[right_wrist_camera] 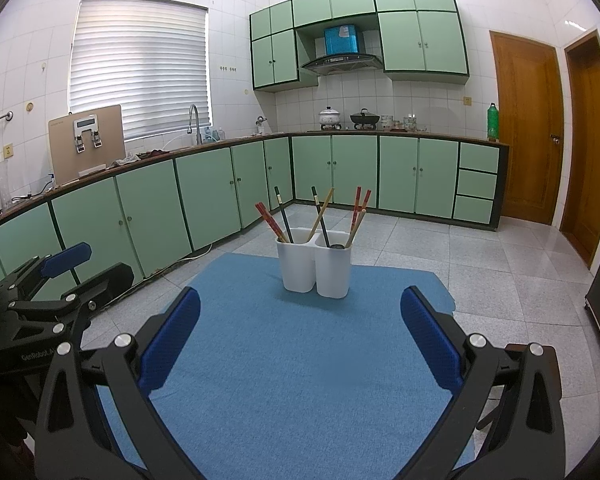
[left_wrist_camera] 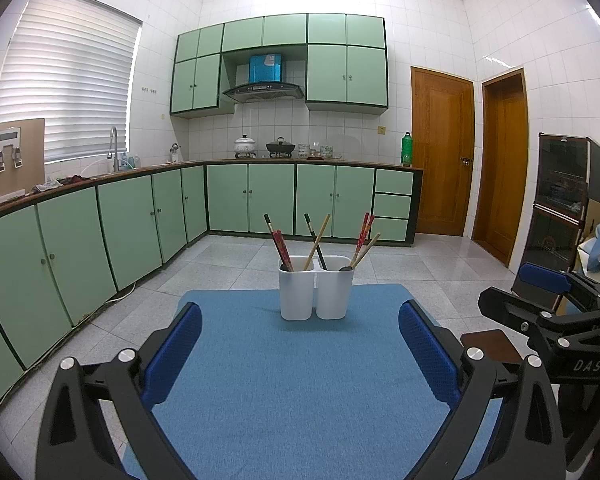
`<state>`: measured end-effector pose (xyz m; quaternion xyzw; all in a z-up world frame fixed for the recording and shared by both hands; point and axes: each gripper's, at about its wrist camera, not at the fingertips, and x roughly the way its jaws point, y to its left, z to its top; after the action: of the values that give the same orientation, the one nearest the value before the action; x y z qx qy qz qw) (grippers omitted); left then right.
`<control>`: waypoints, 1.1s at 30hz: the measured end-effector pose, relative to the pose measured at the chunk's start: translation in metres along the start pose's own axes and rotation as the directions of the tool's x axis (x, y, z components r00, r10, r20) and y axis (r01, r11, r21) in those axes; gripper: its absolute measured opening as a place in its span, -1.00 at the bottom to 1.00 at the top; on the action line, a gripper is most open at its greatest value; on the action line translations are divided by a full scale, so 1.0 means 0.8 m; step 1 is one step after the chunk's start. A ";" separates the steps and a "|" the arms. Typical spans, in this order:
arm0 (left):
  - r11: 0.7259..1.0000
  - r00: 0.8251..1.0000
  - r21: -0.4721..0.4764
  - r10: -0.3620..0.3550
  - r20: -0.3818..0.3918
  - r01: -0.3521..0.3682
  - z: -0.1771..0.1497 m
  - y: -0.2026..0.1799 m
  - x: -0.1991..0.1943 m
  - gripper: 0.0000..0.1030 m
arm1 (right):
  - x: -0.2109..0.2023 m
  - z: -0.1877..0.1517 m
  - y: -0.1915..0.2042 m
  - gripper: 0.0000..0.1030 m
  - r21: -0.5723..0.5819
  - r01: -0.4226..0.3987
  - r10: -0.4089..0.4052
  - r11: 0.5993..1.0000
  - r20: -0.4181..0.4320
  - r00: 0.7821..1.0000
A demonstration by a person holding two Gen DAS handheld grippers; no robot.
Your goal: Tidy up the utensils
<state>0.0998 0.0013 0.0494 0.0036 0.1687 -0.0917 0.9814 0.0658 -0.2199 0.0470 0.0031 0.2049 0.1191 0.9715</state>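
A white two-compartment utensil holder (left_wrist_camera: 316,294) (right_wrist_camera: 314,266) stands at the far end of a blue mat (left_wrist_camera: 300,380) (right_wrist_camera: 292,360). Red, black and wooden chopsticks (left_wrist_camera: 318,242) (right_wrist_camera: 320,216) stick up from both compartments, and a dark spoon bowl (left_wrist_camera: 345,268) shows in the right one. My left gripper (left_wrist_camera: 300,328) is open and empty over the near mat. My right gripper (right_wrist_camera: 300,312) is open and empty too. Each gripper shows at the side of the other's view: the right gripper (left_wrist_camera: 556,312), the left gripper (right_wrist_camera: 56,276).
Green kitchen cabinets (left_wrist_camera: 100,232) (right_wrist_camera: 160,200) run along the left and back walls. Grey tiled floor (left_wrist_camera: 440,256) surrounds the mat. Wooden doors (left_wrist_camera: 442,160) (right_wrist_camera: 526,128) are at the right. A dark cabinet (left_wrist_camera: 564,200) stands at the far right.
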 end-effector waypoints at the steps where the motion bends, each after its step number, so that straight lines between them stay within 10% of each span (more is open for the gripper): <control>1: 1.000 1.000 0.000 -0.001 0.000 0.001 0.000 0.000 0.000 0.88 | 0.000 0.000 0.000 0.89 0.000 0.000 0.000 1.000 0.000 1.000; 33: 1.000 1.000 -0.006 -0.004 -0.002 0.004 0.003 -0.002 0.000 0.88 | 0.000 -0.004 0.001 0.89 0.001 0.000 0.000 1.000 -0.005 1.000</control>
<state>0.1005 -0.0005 0.0513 0.0005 0.1699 -0.0932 0.9810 0.0644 -0.2191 0.0441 0.0031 0.2076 0.1192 0.9709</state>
